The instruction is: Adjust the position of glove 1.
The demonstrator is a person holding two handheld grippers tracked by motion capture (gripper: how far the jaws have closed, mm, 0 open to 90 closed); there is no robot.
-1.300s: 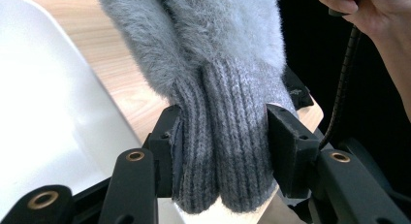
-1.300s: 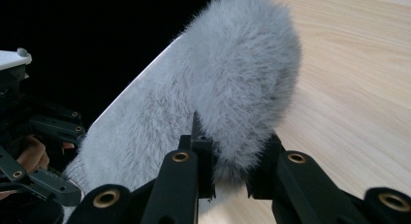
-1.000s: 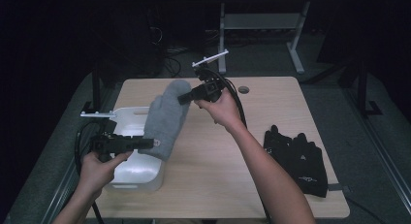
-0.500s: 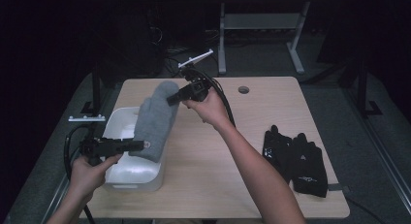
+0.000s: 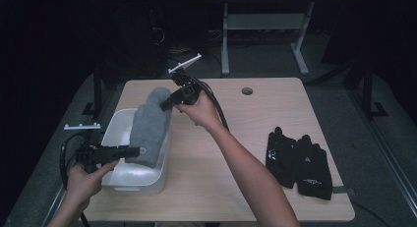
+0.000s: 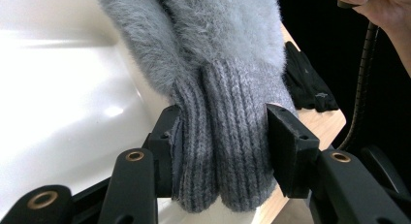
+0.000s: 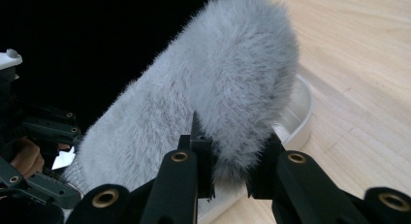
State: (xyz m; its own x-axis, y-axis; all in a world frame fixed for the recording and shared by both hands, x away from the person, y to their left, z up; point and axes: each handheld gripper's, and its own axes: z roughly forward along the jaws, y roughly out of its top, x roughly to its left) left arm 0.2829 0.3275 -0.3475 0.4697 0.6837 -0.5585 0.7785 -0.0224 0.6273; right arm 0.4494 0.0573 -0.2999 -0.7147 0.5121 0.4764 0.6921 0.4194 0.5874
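Note:
A fluffy grey mitten [image 5: 150, 124] hangs stretched between my two grippers above a white plastic tub [image 5: 118, 175] at the table's left. My left gripper [image 5: 135, 151] is shut on the mitten's ribbed cuff [image 6: 220, 151], low over the tub's front. My right gripper [image 5: 164, 105] is shut on the furry fingertip end [image 7: 232, 107], higher and farther back. In the right gripper view the tub's rim [image 7: 300, 112] shows under the mitten, and the left gripper [image 7: 43, 132] sits beyond it.
A pair of black gloves [image 5: 300, 163] lies on the wooden table [image 5: 236, 187] at the right; they also show far off as black gloves [image 6: 310, 86] in the left gripper view. A round hole [image 5: 247, 91] sits near the table's back edge. Cables trail from both grippers.
Both hands have carried the mitten to the left and a little down, so it now hangs over the tub rather than beside its right edge.

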